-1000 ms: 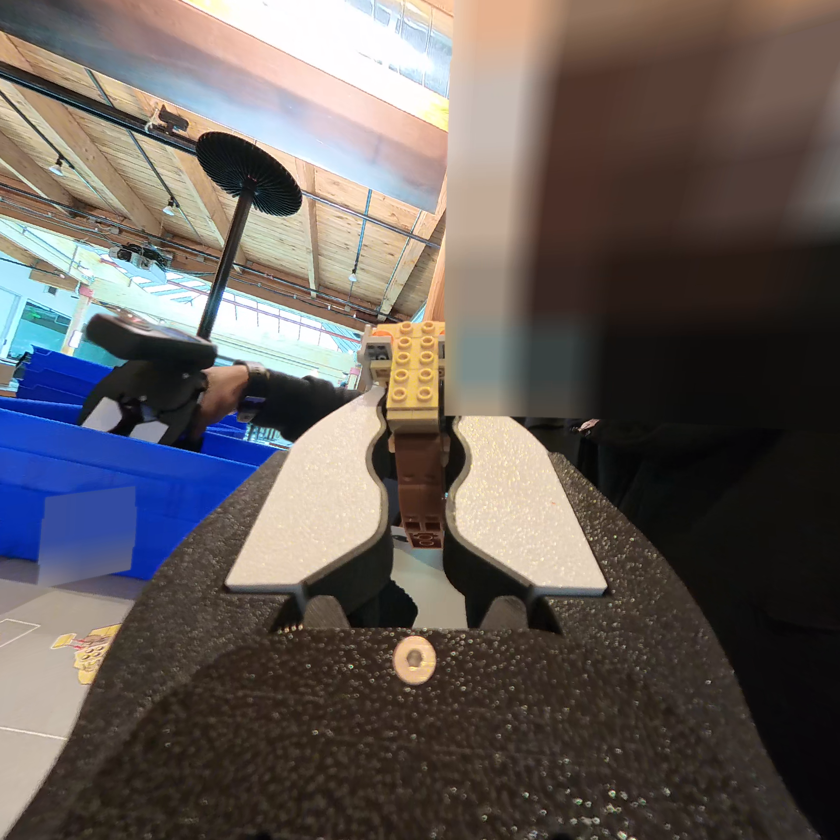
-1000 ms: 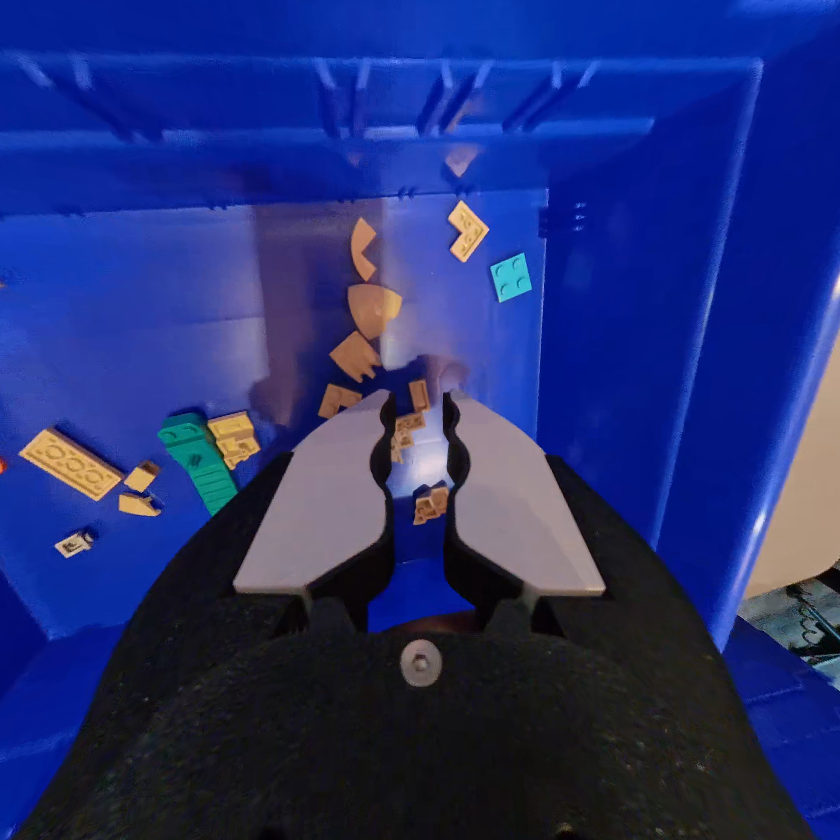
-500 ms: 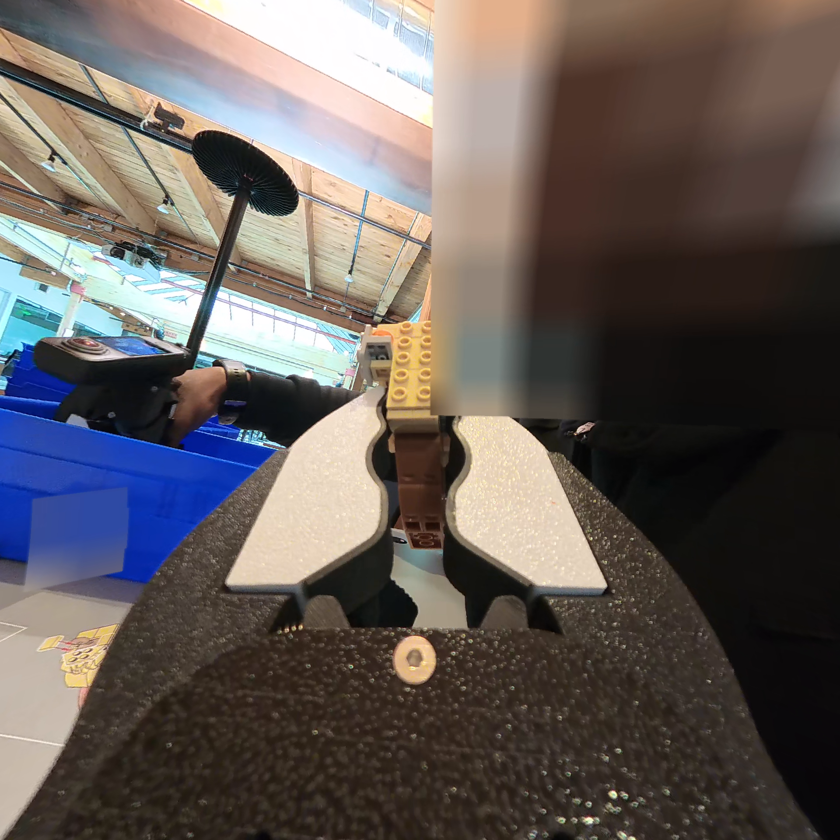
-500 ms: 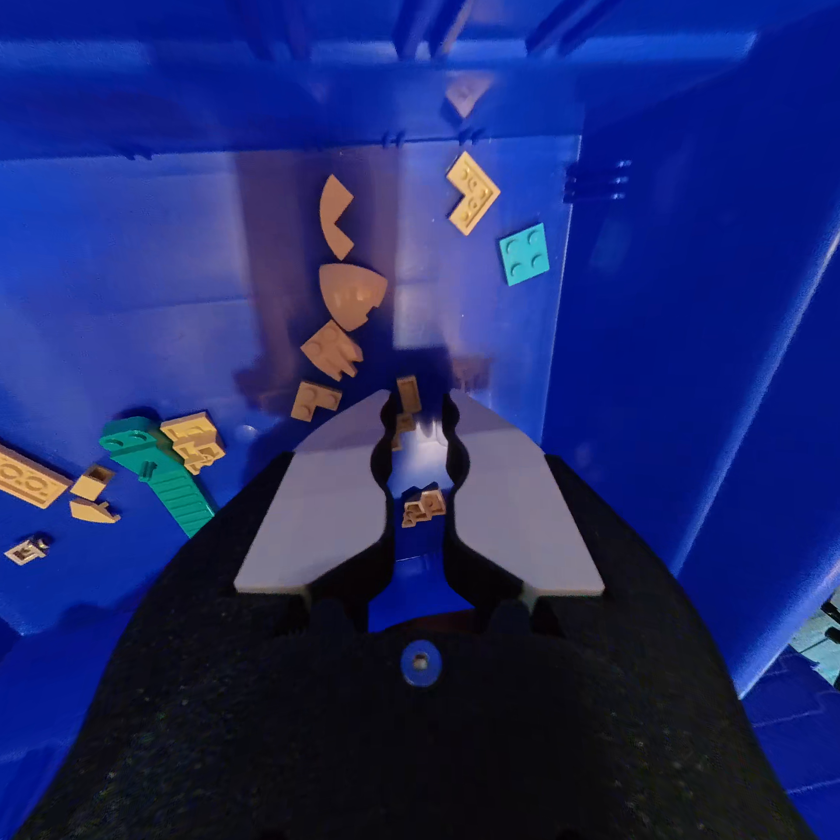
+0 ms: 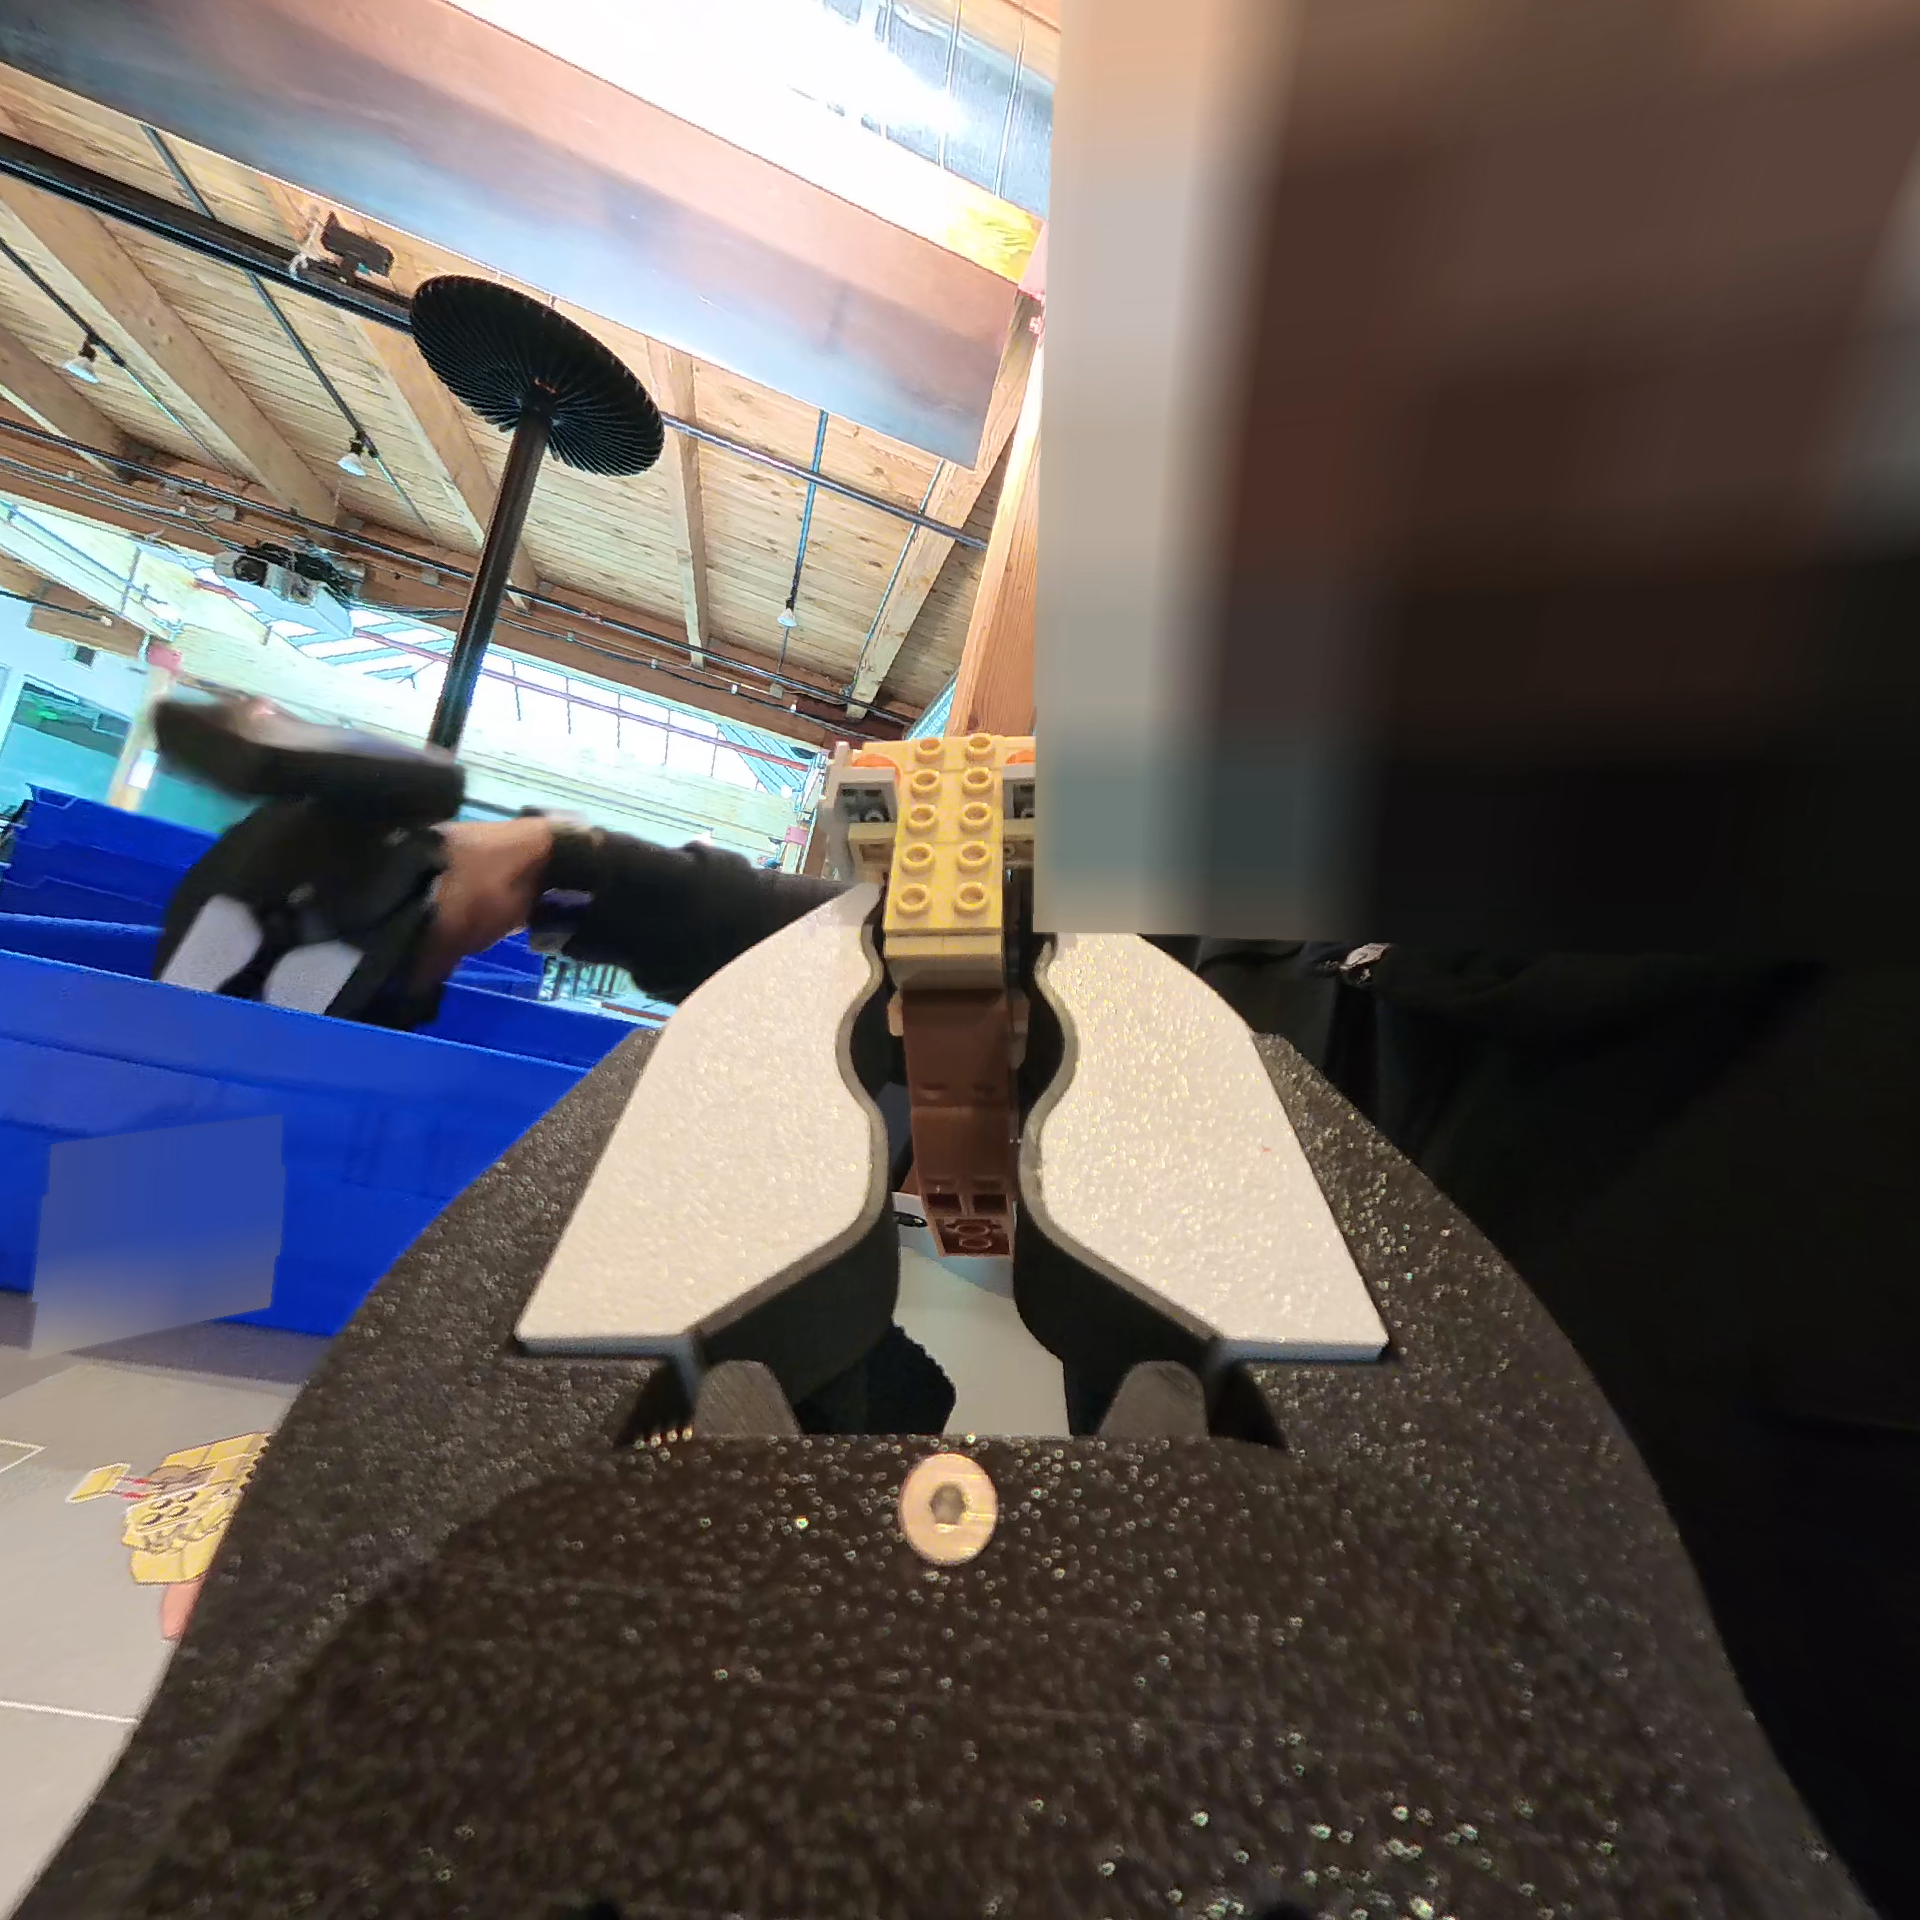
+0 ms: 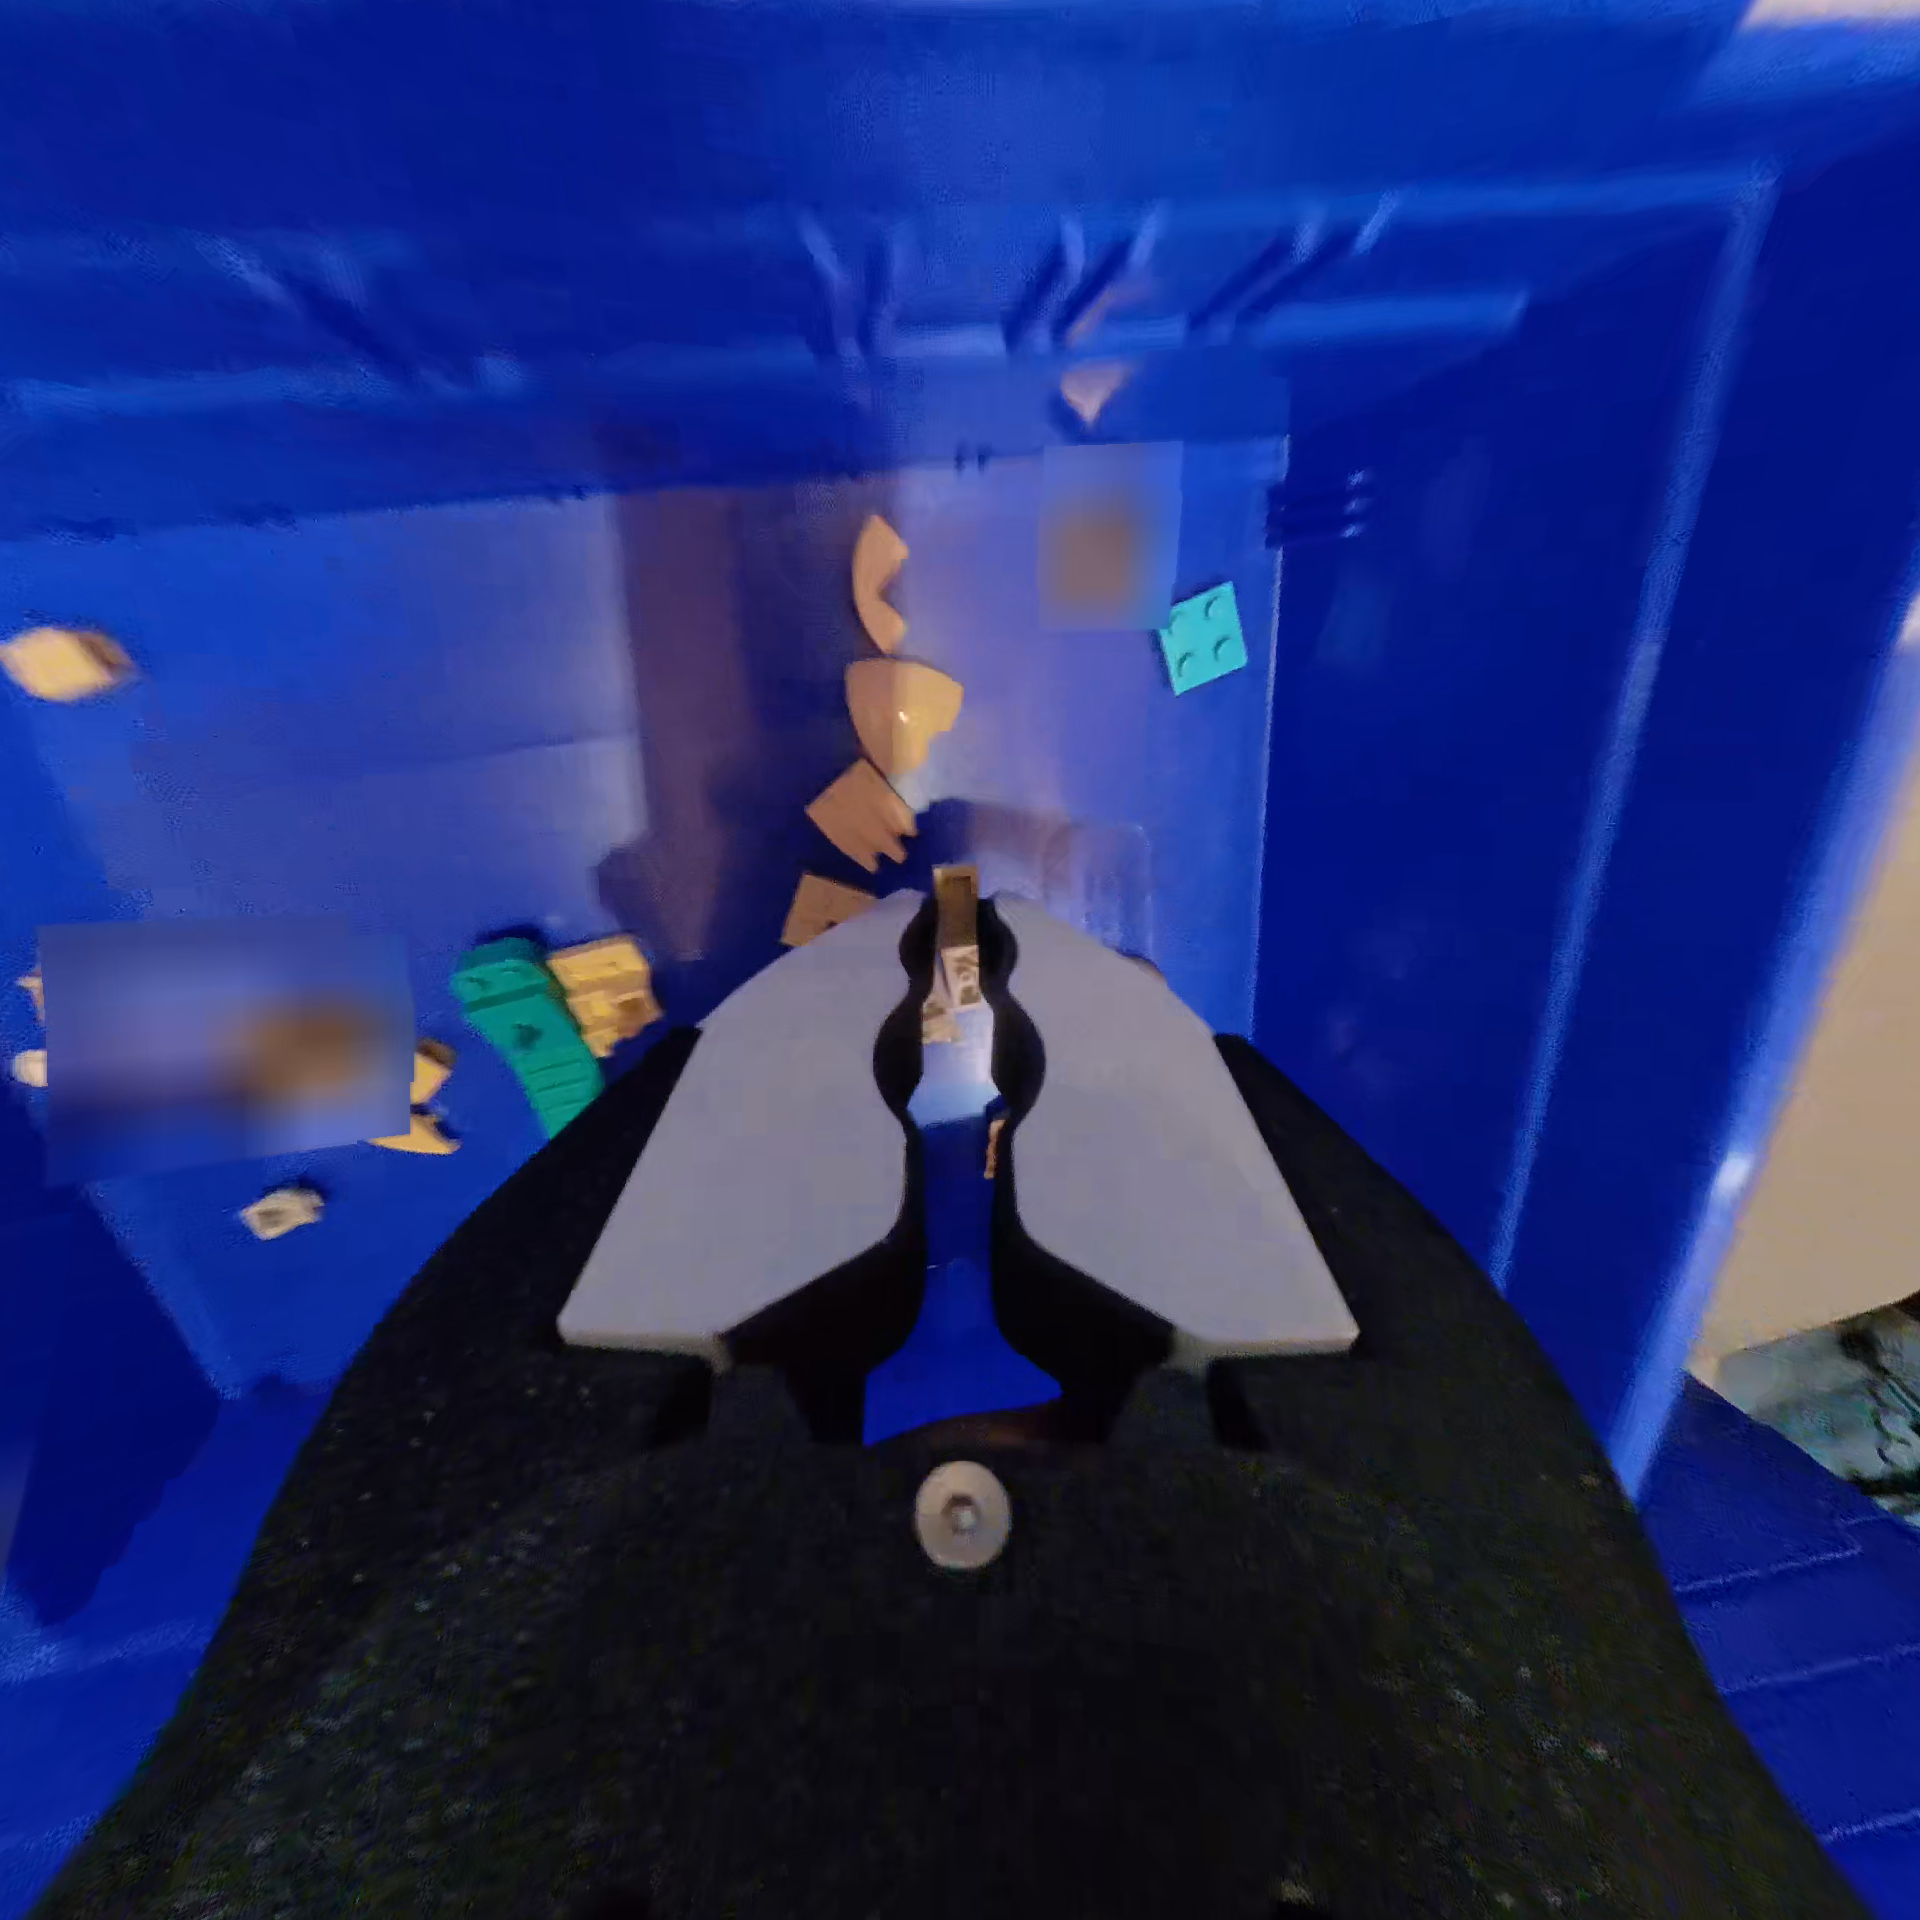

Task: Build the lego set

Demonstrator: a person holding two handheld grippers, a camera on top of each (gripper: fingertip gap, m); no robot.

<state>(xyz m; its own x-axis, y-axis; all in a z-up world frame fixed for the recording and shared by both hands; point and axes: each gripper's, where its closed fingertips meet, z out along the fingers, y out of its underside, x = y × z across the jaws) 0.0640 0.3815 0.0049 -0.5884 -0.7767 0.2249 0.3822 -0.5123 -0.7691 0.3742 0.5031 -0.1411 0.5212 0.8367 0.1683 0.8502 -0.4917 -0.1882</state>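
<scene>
Inside the blue bin, the right gripper has its jaws pinched nearly together on a small tan piece, which sticks out right at the tips at 12 o'clock. Loose bits lie around on the bin floor: tan curved plates just past the tips at 12, a teal square plate up at 1 o'clock, a green piece at 9 with tan bits beside it. The picture is a bit blurry, so the small stuff is hard to make out. Over on the other side, the left gripper is clamped on the brown stem of the build, tan studded top poking up past the fingertips at 12. In that view the right gripper hangs over the bins at 10 o'clock.
</scene>
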